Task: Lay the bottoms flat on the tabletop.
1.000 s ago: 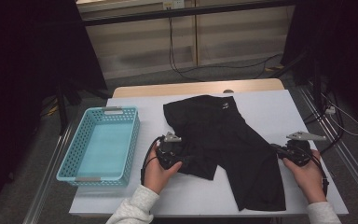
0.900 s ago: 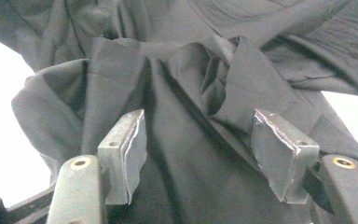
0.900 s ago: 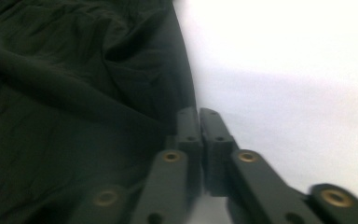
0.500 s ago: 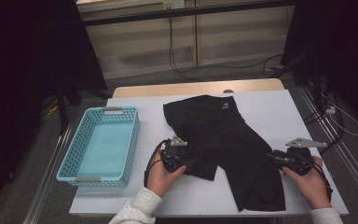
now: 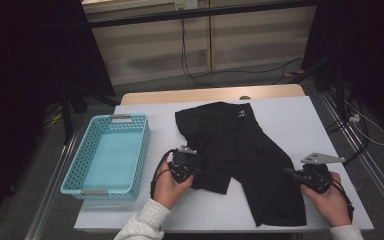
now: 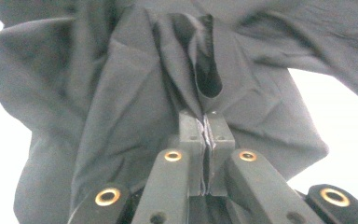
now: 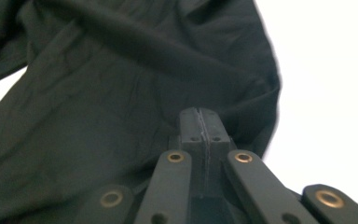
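Pinching one black garment [image 5: 240, 160] are two claws, beside one basket [image 5: 107, 155].

Left claw [image 5: 196, 167] and right claw [image 5: 291, 173] (jaws just closing) clamped tight.

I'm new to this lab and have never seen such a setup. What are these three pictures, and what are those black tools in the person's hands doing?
A person sits at a white table and holds a two-jaw hand tool in each hand. The high view looks down from above; the other two come from cameras riding on each tool, looking along its jaws. On the table lie black shorts and, at the left, an empty light blue basket. The left gripper has just closed and pinches a fold of the fabric. The right gripper is shut at the cloth's edge, apparently on fabric; its jaws were moving a moment ago too.
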{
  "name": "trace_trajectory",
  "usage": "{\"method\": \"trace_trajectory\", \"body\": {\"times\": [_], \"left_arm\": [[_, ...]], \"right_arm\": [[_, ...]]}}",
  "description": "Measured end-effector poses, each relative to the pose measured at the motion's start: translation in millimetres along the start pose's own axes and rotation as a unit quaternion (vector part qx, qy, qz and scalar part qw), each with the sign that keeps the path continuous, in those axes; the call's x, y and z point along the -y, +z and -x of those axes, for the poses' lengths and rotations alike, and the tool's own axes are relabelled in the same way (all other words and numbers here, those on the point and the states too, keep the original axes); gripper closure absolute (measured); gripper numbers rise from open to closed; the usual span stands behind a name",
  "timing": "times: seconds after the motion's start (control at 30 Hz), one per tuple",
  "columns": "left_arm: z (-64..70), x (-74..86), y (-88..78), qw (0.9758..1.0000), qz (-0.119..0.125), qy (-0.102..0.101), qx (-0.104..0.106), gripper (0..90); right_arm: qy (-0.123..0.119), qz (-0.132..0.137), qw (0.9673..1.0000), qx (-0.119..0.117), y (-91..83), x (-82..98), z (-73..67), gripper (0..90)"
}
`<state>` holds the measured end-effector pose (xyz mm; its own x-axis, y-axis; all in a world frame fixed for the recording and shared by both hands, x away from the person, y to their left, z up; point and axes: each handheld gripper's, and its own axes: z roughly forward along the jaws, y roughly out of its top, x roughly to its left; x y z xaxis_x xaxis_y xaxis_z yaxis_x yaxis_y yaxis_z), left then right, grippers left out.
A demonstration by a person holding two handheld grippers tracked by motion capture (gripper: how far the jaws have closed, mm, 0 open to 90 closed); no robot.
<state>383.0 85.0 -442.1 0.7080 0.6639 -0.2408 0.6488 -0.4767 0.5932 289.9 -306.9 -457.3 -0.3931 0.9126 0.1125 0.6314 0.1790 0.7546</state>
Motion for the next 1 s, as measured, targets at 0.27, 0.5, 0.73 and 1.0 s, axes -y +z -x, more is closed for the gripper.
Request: {"method": "trace_trajectory", "body": {"times": [0.27,0.5,0.73,1.0], "left_arm": [[-19.2,0.7,-15.2,0.999,0.017,-0.026,-0.033,88.5],[-7.0,-4.7,-12.7,0.9994,0.035,-0.001,0.001,76.1],[6.6,-12.3,-12.9,0.9969,0.071,0.03,0.019,42.8],[20.4,-21.1,-9.6,0.994,0.084,0.066,0.022,30.2]], "right_arm": [[0.028,0.023,0.9989,0.029,-9.7,4.3,19.1,88.3],[0.026,0.021,0.9991,0.026,-8.8,4.0,18.0,81.3],[0.003,0.017,0.9997,0.019,-5.4,1.2,5.8,63.4],[-0.017,0.02,0.9995,0.019,-16.0,3.5,-5.3,49.3]]}}
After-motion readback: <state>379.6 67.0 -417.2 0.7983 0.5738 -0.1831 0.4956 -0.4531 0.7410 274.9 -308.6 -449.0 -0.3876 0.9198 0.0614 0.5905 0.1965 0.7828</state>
